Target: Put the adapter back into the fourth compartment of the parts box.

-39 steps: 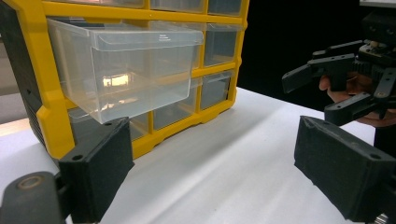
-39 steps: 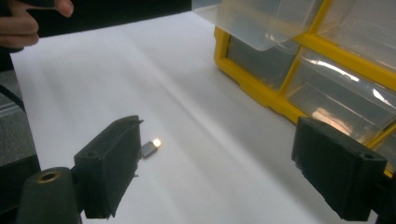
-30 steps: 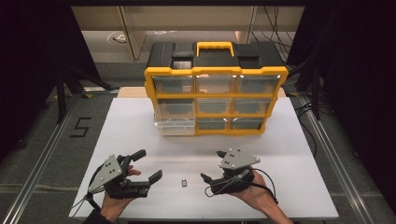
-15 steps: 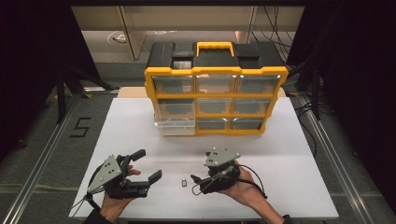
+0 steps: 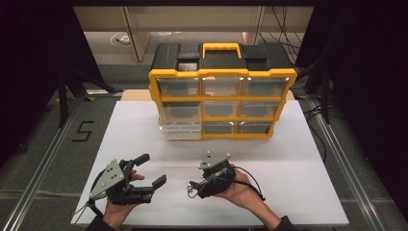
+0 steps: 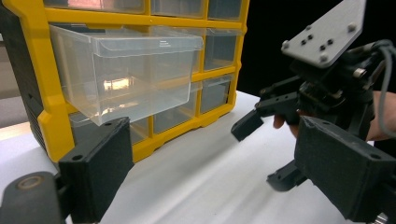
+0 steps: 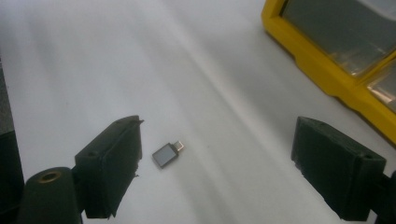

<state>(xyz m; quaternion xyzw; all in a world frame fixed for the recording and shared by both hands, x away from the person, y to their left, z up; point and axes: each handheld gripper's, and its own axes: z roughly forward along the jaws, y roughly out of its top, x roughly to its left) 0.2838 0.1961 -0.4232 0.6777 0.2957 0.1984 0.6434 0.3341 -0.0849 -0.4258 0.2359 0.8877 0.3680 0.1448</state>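
A tiny grey USB adapter (image 7: 167, 154) with a metal plug lies on the white table (image 5: 298, 159). My right gripper (image 7: 217, 140) is open and hangs low over it; the adapter sits between the jaws, close to the left one. From above, the right gripper (image 5: 193, 187) points left at the table's front centre. My left gripper (image 5: 153, 169) is open at the front left with nothing in it. The yellow and black drawer organizer (image 5: 221, 103) stands at the back. Its clear lower-left drawer (image 6: 126, 70) is pulled out.
The organizer's yellow base (image 7: 327, 70) runs close along the right of the right gripper view. In the left gripper view the right gripper (image 6: 303, 102) and the hand holding it are just ahead. A black carry case (image 5: 221, 53) sits behind the organizer.
My right gripper has moved left and forward across the table until its open jaws came over the small adapter. The left gripper has stayed put.
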